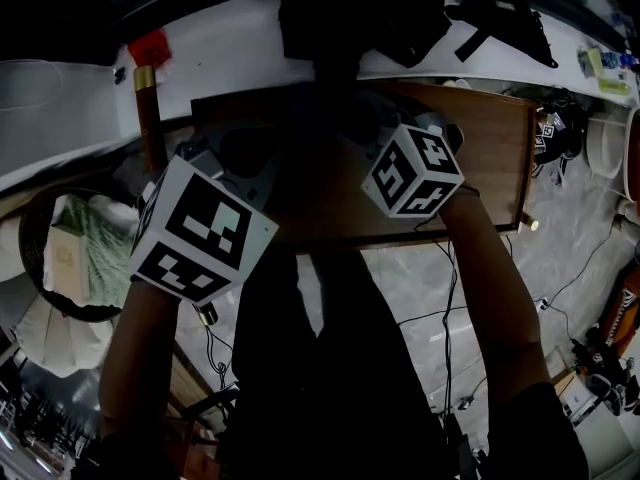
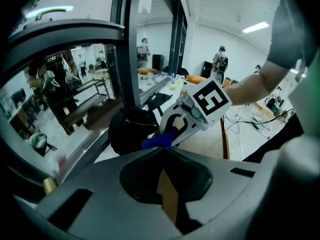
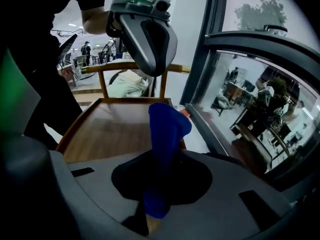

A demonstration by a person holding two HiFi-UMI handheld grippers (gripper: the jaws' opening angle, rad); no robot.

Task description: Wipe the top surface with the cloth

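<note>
A blue cloth (image 3: 165, 134) stands up between my right gripper's (image 3: 164, 155) jaws, which are shut on it. Beyond it lies the brown wooden table top (image 3: 110, 129). In the left gripper view the same cloth (image 2: 157, 140) hangs from the right gripper's fingers (image 2: 172, 129), just past my left gripper (image 2: 162, 149). The left jaws are closed together with nothing between them. The head view shows both marker cubes, left (image 1: 200, 233) and right (image 1: 412, 171), over the table (image 1: 495, 148); the jaws are hidden there.
A black bag (image 2: 131, 129) lies on the ledge behind the table, against a glass wall (image 3: 250, 99). A wooden chair (image 3: 131, 69) with a pale cushion stands beyond the table's far end. A round basket (image 1: 35, 268) with green fabric sits at the left. Cables (image 1: 450, 318) trail on the floor.
</note>
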